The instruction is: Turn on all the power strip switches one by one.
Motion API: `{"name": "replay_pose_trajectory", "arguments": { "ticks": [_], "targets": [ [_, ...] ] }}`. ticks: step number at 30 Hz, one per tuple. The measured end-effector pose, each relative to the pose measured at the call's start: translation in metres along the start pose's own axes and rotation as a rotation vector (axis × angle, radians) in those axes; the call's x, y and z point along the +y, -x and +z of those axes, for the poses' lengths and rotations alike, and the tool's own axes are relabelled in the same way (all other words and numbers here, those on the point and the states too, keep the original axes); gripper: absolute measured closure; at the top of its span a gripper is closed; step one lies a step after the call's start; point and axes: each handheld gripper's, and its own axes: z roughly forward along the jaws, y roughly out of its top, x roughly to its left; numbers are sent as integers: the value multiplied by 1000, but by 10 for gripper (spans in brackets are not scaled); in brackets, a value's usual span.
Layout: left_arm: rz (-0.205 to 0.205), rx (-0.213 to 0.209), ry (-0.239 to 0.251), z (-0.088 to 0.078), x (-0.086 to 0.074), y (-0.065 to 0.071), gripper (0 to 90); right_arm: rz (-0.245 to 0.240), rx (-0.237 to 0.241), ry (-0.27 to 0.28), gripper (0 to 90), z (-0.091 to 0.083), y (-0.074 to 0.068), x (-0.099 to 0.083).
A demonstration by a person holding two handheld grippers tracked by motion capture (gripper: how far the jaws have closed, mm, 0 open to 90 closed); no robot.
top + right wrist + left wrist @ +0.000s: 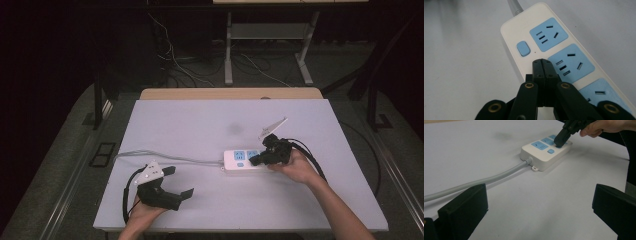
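A white power strip with blue sockets and a blue switch button lies right of the table's middle; its grey cord runs off to the left. My right gripper is shut with nothing between its jaws, and its tip sits over the strip just short of the button, beside the second socket. Near the table's front left my left gripper rests open, pointing toward the strip, jaws wide apart and nothing between them.
The white tabletop has a wooden edge at the back. Behind it stand a desk frame and loose floor cables. The cord crosses the table just ahead of my left gripper.
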Motion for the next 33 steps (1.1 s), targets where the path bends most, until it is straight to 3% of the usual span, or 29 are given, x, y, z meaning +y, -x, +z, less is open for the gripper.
{"name": "replay_pose_trajectory", "arguments": {
  "ticks": [6, 10, 15, 21, 33],
  "targets": [
    [-3, 0, 0, 0, 0, -2, 0, 2, -6, -3, 900, 0, -1, 0],
    [-4, 1, 2, -1, 0, -2, 0, 33, 20, 3, 900, -2, 2, 0],
    [-5, 0, 3, -1, 0, -2, 0, 25, 13, -14, 900, -3, -1, 1],
    [-4, 3, 4, -2, 0, -2, 0, 19, 14, 17, 900, -10, -3, 4],
    [-3, 3, 4, -2, 0, -2, 0, -6, 10, 26, 900, -19, -7, 17]
  ]
}}
